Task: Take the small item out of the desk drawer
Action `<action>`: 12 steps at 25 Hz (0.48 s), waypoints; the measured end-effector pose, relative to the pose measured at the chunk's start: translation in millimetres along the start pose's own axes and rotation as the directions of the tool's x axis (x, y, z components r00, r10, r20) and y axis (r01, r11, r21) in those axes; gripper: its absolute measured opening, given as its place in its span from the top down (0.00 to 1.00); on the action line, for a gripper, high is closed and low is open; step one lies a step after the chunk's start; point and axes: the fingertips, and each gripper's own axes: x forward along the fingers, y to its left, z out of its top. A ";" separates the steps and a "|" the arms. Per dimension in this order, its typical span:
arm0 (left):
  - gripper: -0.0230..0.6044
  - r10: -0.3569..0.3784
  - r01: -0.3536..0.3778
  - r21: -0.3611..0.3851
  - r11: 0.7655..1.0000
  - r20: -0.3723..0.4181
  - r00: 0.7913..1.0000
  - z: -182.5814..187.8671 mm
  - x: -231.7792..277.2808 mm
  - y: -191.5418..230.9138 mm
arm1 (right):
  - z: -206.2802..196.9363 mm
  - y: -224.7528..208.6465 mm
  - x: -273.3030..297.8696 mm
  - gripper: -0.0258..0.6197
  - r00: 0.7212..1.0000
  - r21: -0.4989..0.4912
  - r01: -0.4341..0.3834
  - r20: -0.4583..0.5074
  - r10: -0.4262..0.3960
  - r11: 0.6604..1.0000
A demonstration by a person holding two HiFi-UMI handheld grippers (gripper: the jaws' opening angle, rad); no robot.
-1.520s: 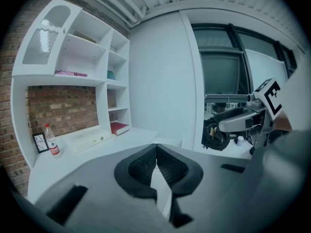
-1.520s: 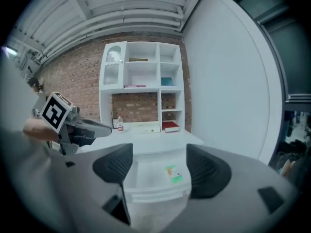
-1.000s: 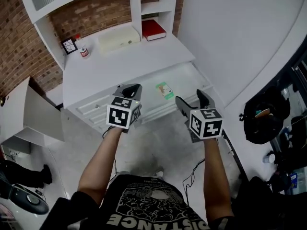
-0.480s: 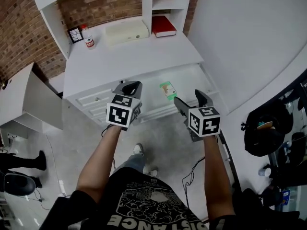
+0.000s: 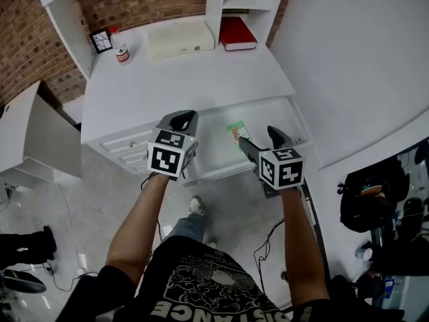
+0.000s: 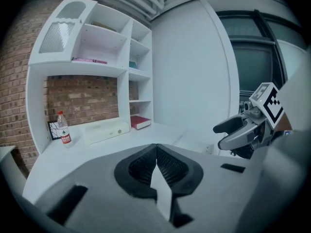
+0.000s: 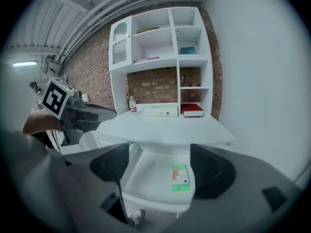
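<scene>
The desk drawer (image 5: 221, 173) stands pulled out under the white desk top (image 5: 181, 79). A small green and white packet (image 5: 234, 131) lies flat on the drawer floor; in the right gripper view the packet (image 7: 180, 177) shows between the two spread pads. My right gripper (image 5: 260, 138) is open and hovers over the drawer's right front, just right of the packet and apart from it. My left gripper (image 5: 181, 119) is shut on nothing, its pads (image 6: 167, 166) pressed together, above the drawer's left end.
On the desk's back stand a white box (image 5: 179, 40), a red book (image 5: 238, 33), a small bottle (image 5: 121, 51) and a little frame (image 5: 100, 40). Shelves rise behind. A white cabinet (image 5: 27, 139) is at left, a dark bag (image 5: 365, 193) at right.
Both grippers have come closer to the desk. The right gripper now sits over the open drawer beside the packet. Jaw states are unchanged.
</scene>
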 end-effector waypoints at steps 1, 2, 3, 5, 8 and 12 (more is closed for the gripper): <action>0.95 -0.002 0.002 -0.006 1.000 0.001 1.000 1.4 10.0 6.8 | 3.4 -3.5 10.4 0.35 1.000 0.002 -0.001 -0.004 0.001 1.000; 0.95 -0.006 0.006 -0.013 1.000 0.002 1.000 3.0 20.2 13.5 | 7.3 -6.9 20.8 0.35 1.000 0.004 -0.002 -0.008 0.002 1.000; 0.95 -0.009 0.009 -0.018 1.000 0.001 1.000 4.8 30.2 20.4 | 11.8 -10.2 31.2 0.35 1.000 0.007 -0.004 -0.012 0.004 1.000; 0.95 -0.015 0.015 -0.024 1.000 -0.001 1.000 9.8 48.5 34.4 | 22.1 -16.6 51.3 0.35 1.000 0.011 -0.004 -0.017 0.005 1.000; 0.95 -0.023 0.023 -0.028 0.999 0.000 1.000 17.0 71.6 54.9 | 35.5 -25.1 78.7 0.35 1.000 0.017 -0.002 -0.025 0.003 1.000; 0.95 -0.035 0.035 -0.043 0.998 -0.009 0.999 19.4 96.0 77.9 | 45.5 -31.2 108.5 0.35 0.999 0.020 -0.002 -0.053 0.003 1.000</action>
